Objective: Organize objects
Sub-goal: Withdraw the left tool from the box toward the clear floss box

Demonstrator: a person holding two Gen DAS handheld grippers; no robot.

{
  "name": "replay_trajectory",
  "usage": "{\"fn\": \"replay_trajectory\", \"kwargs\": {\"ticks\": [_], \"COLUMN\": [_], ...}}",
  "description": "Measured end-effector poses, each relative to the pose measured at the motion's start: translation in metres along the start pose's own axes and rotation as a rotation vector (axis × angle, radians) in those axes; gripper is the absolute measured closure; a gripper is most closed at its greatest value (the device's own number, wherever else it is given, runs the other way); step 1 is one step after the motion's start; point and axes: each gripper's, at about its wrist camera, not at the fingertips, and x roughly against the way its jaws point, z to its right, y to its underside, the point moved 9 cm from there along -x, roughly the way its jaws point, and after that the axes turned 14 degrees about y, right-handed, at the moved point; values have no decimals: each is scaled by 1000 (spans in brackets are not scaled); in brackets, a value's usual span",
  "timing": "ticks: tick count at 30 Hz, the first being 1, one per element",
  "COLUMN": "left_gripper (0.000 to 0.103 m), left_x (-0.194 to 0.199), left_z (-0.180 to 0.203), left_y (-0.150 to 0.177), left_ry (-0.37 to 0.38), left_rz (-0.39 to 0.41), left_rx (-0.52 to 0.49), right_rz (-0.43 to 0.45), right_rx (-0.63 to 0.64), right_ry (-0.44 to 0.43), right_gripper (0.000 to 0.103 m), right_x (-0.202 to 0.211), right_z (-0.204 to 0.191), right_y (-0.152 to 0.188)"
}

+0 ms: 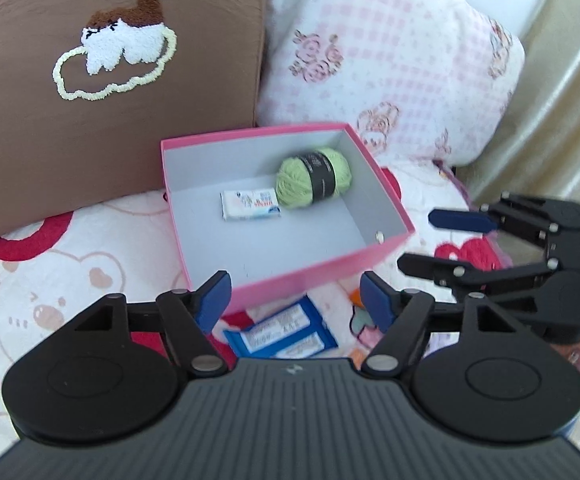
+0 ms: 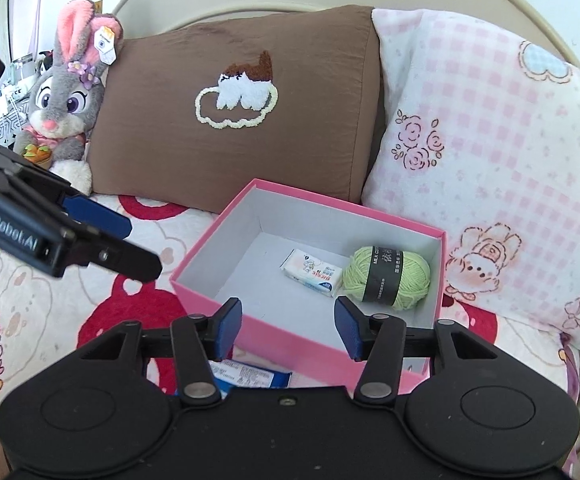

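Both my claws spread wide, nothing held: left claw (image 1: 293, 300), right claw (image 2: 288, 326). Pink box (image 1: 313, 276) centre frame on bed, holding green yarn ball (image 1: 313, 178) and small white pack (image 1: 250, 204). Blue packet (image 1: 282, 332) lies on bedspread, bottom centre, directly below left claw, just before box's near wall (long axis slants lower left to upper right). Left claw looks nearer; likely next pick.

Two close wrist views, both facing pillows, sharing the pink box (image 1: 290, 276) (image 2: 290, 336).
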Motion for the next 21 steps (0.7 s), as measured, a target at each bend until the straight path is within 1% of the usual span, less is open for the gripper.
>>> {"fn": "replay_trajectory", "kwargs": {"ticks": [3,6,8,10,12,17,21], "left_gripper": [28,27,27,27,27,27,27], "left_x": [2,2,5,8,11,17,18], "left_z": [10,19,23,26,29,45,58], "left_y": [12,24,29,33,38,46,54], "left_ry": [-14,20,36,36,36,61,77], "left_rz": [-34,-64,-69,-73,-78,-82,-101], "left_rx": [-34,-35,-31,-37,-39,-82,-99], "right_rz": [9,19,25,29,33,47,61], "right_rx": [15,18,17,13,11,9,7], "right_ry": [1,-4,-11,-17,-21,-23,-26], "right_gripper": [40,39,38,36,30,30,28], "right_x": [12,25,33,41,49,66,77], "right_z": [-3,-6,-8,-9,-9,-8,-9], "right_y": [4,11,16,21,26,35,42]}}
